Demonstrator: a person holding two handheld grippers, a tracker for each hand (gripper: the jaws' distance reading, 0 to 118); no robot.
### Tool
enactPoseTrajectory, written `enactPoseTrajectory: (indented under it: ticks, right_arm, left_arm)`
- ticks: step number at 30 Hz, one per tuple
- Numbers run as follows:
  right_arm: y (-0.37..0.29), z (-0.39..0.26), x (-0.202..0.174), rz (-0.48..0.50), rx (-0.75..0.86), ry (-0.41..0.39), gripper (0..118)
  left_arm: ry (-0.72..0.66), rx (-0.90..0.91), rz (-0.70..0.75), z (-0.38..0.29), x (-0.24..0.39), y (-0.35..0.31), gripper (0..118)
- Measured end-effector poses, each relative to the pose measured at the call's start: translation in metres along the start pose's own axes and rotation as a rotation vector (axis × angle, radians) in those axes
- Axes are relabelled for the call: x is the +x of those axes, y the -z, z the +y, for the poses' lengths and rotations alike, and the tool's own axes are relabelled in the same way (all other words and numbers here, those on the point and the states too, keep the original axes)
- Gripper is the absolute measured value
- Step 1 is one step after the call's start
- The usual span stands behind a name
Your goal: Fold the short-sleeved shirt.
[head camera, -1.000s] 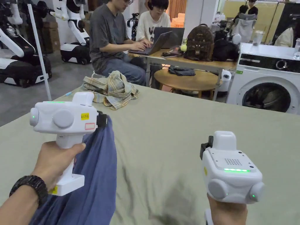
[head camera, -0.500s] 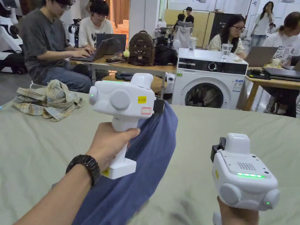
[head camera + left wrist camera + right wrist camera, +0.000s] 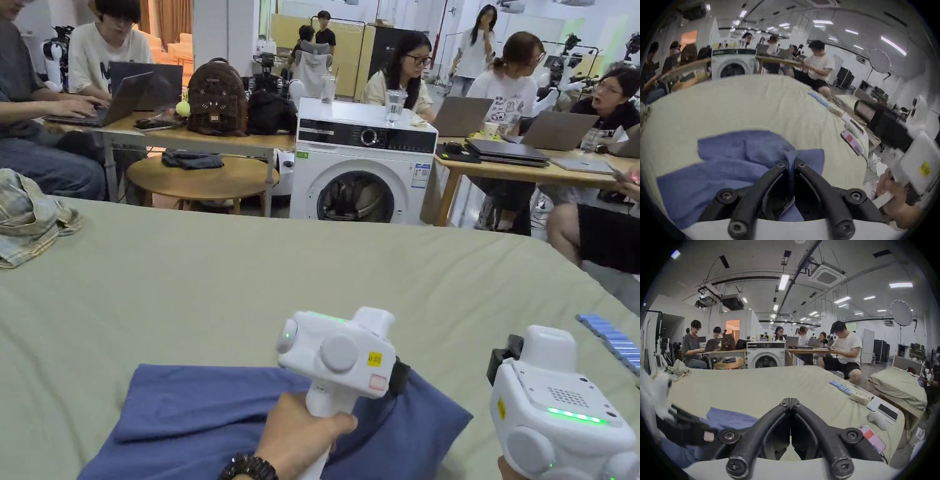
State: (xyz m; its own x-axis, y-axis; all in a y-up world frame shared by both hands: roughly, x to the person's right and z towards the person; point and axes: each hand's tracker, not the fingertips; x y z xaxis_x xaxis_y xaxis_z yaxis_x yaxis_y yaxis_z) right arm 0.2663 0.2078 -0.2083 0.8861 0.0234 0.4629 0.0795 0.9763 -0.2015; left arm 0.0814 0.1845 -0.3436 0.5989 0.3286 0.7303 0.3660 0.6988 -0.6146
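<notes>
Item one, the largest: the table (image 3: 187, 275), covered in a pale green sheet, is spreading out in front of me and carrying everything I am working on.

Item two: the blue shirt (image 3: 187, 419) is lying on the near part of that sheet, bunched and partly doubled over, directly beneath and ahead of my left tool. In the left gripper view the shirt (image 3: 730, 164) is reaching away from the jaws toward the left, with one pinched ridge of cloth rising up between them.

Item three: a crumpled plaid garment (image 3: 28, 219) is sitting at the far left edge of the table, well apart from the shirt.

Item four: my left gripper (image 3: 791, 164) is clamping that ridge of blue fabric, both jaws pressing on it from either side. In the head view I am holding the left gripper (image 3: 397, 378) low over the shirt's right end, my hand (image 3: 300, 434) wrapped around its grip.

Item five: my right gripper (image 3: 790, 402) is hanging just beside the shirt's right edge, over bare sheet, its jaws brought together tip to tip with nothing between them. In the head view its white body (image 3: 556, 406) is sitting to the right of the left tool, near it but apart.

Item six: a phone (image 3: 872, 439) with a pink and red back is lying on the sheet at the right edge, near my right gripper.

Item seven: a blue strip (image 3: 609, 337) is lying at the table's far right edge.
</notes>
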Motion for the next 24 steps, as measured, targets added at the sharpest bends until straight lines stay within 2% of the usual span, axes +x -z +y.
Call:
enactPoseTrajectory:
  ticks: [1,2,3,4,6,7,12,13,15,18,20,24]
  right_arm:
    - [0.001,-0.002,0.000,-0.001,-0.006,-0.002,0]
    - [0.001,-0.004,-0.001,-0.001,-0.010,-0.004,0]
    - [0.003,-0.005,-0.002,0.003,-0.016,-0.006,0]
    - [0.003,-0.005,-0.005,0.009,-0.020,-0.007,0]
    - [0.002,-0.006,-0.010,0.022,-0.022,-0.012,0]
    - [0.002,-0.005,-0.013,0.029,-0.019,-0.012,0]
    - [-0.001,0.000,-0.035,0.081,-0.008,-0.018,0]
    - [-0.001,0.001,-0.041,0.096,-0.005,-0.019,0]
    - [-0.002,0.003,-0.052,0.118,-0.001,-0.017,0]
    - [-0.001,0.005,-0.069,0.154,-0.002,-0.015,0]
    - [0.001,0.006,-0.080,0.178,-0.009,-0.013,0]
    - [0.008,0.006,-0.098,0.215,-0.029,-0.018,0]
  left_arm:
    - [-0.017,0.003,-0.003,-0.007,-0.001,0.004,2]
    - [-0.022,-0.005,-0.009,-0.011,-0.003,0.006,10]
    - [-0.029,-0.011,0.000,-0.014,-0.004,0.007,31]
    - [-0.032,-0.012,0.017,-0.017,-0.005,0.006,43]
    - [-0.036,0.019,0.043,-0.021,-0.011,-0.006,55]
    - [-0.041,0.045,0.053,-0.021,-0.015,-0.015,57]
    - [-0.074,0.202,0.159,-0.029,-0.039,-0.074,55]
    - [-0.079,0.234,0.192,-0.034,-0.045,-0.087,43]
    - [-0.064,0.280,0.263,-0.042,-0.056,-0.109,0]
    - [-0.062,0.319,0.418,-0.056,-0.074,-0.137,0]
    - [-0.101,0.313,0.418,-0.063,-0.090,-0.153,0]
    - [-0.180,0.276,0.520,-0.071,-0.131,-0.182,0]
